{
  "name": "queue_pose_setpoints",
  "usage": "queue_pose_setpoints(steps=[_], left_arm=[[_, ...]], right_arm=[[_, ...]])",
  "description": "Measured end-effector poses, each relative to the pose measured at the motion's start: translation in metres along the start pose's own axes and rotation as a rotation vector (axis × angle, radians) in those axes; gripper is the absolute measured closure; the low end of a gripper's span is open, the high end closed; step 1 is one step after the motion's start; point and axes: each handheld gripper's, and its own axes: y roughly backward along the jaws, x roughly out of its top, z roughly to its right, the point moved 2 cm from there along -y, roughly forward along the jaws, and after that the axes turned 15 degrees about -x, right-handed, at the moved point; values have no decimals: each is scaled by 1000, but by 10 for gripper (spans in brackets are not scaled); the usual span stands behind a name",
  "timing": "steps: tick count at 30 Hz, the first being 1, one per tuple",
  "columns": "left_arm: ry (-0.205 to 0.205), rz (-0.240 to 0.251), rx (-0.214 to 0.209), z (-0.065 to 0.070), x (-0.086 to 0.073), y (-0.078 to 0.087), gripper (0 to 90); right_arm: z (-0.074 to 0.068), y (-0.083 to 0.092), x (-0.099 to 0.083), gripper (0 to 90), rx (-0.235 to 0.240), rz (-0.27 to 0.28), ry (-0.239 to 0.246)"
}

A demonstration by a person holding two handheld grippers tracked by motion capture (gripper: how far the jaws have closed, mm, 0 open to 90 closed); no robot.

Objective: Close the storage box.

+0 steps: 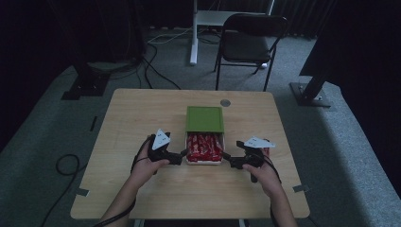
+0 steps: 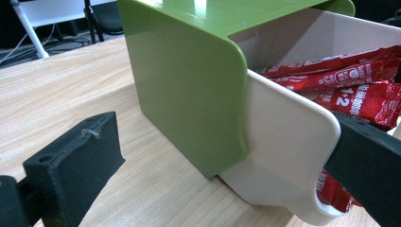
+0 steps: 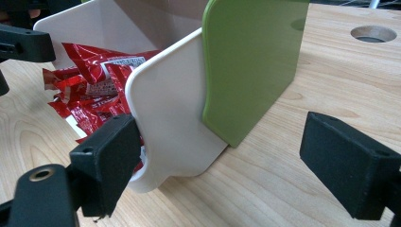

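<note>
A green box sits at the table's middle. Its white drawer is pulled out toward me and holds several red sachets. My left gripper is at the drawer's left front corner. In the left gripper view it is open, and its jaws straddle the drawer's side wall beside the green shell. My right gripper is at the drawer's right front corner. It is also open around the white side wall, with one jaw near the red sachets.
The wooden table has a round cable hole behind the box, also seen as a hole in the right gripper view. A black chair and a white desk leg stand beyond the table. Cables lie on the floor.
</note>
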Motion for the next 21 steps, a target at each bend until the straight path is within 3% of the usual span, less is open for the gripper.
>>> queue_pose_setpoints(steps=[21], left_arm=[[1,-13,14,-7,5,-6,5]], right_arm=[[2,-6,5,131,-23,-3,-3]])
